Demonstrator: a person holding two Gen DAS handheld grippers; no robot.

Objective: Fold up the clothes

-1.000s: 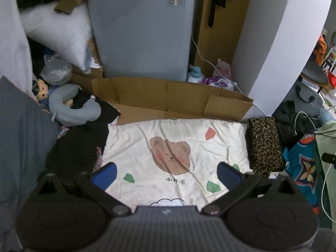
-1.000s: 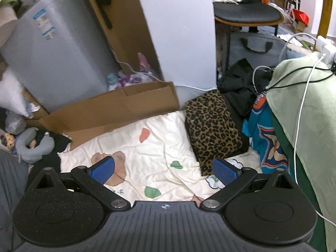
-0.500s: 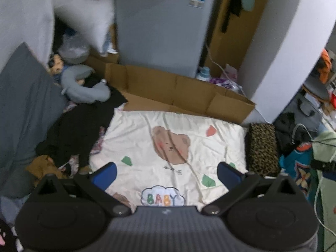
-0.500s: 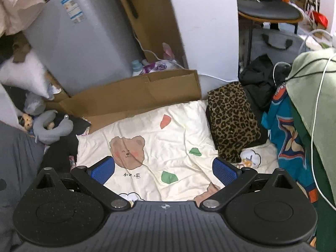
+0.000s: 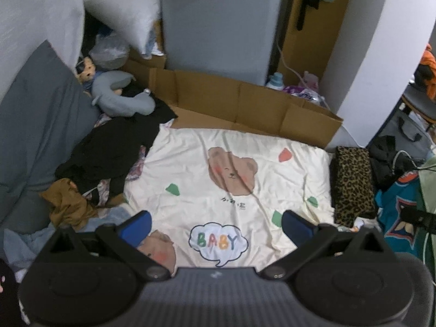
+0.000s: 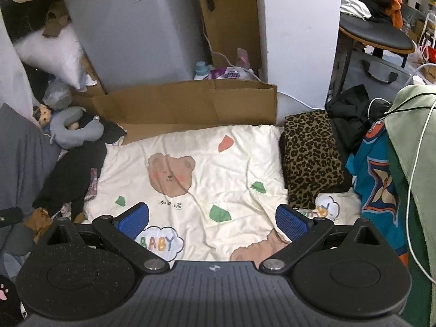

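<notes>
Both held up over the cream blanket [image 5: 218,169], the one with the bear print and a "BABY" cloud. Left gripper [image 5: 216,224] spread wide, nothing between the blue pads. Right gripper [image 6: 212,218] same deal, gaping and empty. Pile of clothes [image 5: 109,150] dumped off the blanket's left edge: black stuff on top, a brown piece nearer. Folded leopard-print piece [image 6: 310,158] sitting on the right edge of the blanket. Cardboard [image 6: 190,103] propped along the far side, grey neck pillow [image 5: 120,95] far left.
</notes>
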